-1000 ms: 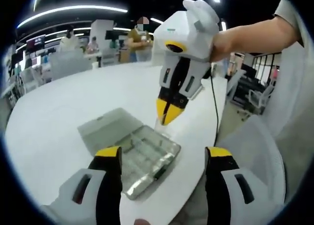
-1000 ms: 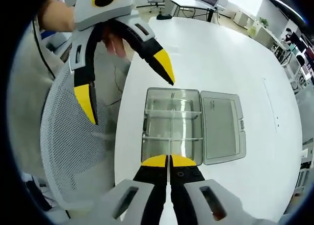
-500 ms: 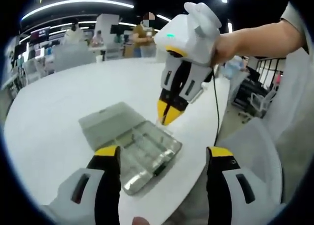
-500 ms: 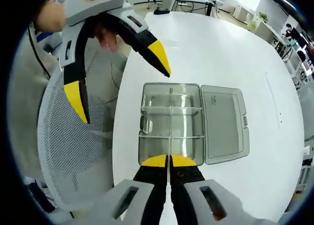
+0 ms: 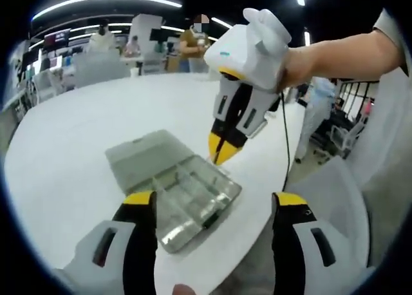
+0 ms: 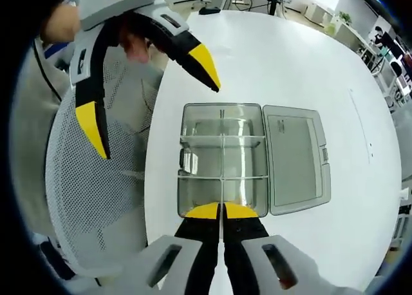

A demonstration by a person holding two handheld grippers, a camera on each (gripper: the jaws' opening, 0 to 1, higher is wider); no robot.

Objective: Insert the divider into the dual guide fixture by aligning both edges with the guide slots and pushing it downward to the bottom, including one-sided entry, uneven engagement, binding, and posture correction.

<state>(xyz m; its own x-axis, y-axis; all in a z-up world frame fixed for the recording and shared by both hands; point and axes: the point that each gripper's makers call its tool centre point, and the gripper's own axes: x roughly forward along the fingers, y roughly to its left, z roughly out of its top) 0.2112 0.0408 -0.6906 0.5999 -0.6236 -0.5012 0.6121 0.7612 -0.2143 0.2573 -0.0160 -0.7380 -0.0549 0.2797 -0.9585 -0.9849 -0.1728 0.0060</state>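
Observation:
A clear plastic compartment box (image 6: 222,160) lies on the white table (image 6: 290,57), its lid (image 6: 293,156) folded open to the right. Thin clear dividers cross the box inside. My right gripper (image 6: 221,211) is shut just above the box's near edge. In the left gripper view the right gripper (image 5: 219,154) hangs point-down over the box's (image 5: 193,195) far corner, with a thin clear divider (image 5: 214,164), faint and hard to see, pinched at its tips. My left gripper (image 5: 214,201) is open wide with nothing between its jaws. It hovers beside the box as the left gripper (image 6: 148,98).
The box sits near the table's rounded edge. A white mesh chair (image 6: 96,198) stands right beside that edge, under the left gripper. A person's forearm (image 5: 341,50) reaches in from the right. Desks, chairs and people (image 5: 193,47) fill the room behind the table.
The right gripper has come a little nearer to the box, which now looks larger in its view. The left gripper has stayed open and shifted only slightly.

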